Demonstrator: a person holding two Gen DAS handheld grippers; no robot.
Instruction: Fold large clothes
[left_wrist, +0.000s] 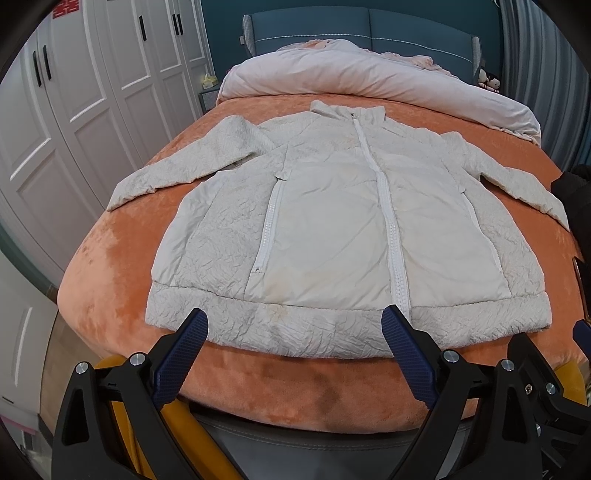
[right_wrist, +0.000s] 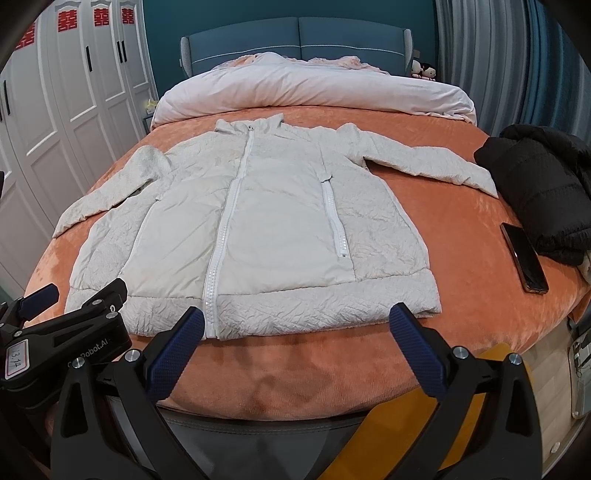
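Note:
A white zipped jacket (left_wrist: 332, 221) (right_wrist: 258, 229) lies flat and face up on the orange bed cover (left_wrist: 122, 266) (right_wrist: 461, 295), both sleeves spread out to the sides, hem toward me. My left gripper (left_wrist: 295, 321) hovers open just in front of the hem, near the zip's lower end, with nothing between its blue pads. My right gripper (right_wrist: 297, 319) is open too, at the hem right of the zip, holding nothing. The left gripper (right_wrist: 74, 299) also shows at the left edge of the right wrist view.
A black jacket (right_wrist: 543, 184) is heaped at the bed's right side, with a dark phone (right_wrist: 524, 258) lying beside it. A pink duvet (right_wrist: 314, 88) is rolled up at the headboard. White wardrobe doors (left_wrist: 74, 92) stand on the left, curtains (right_wrist: 498, 55) on the right.

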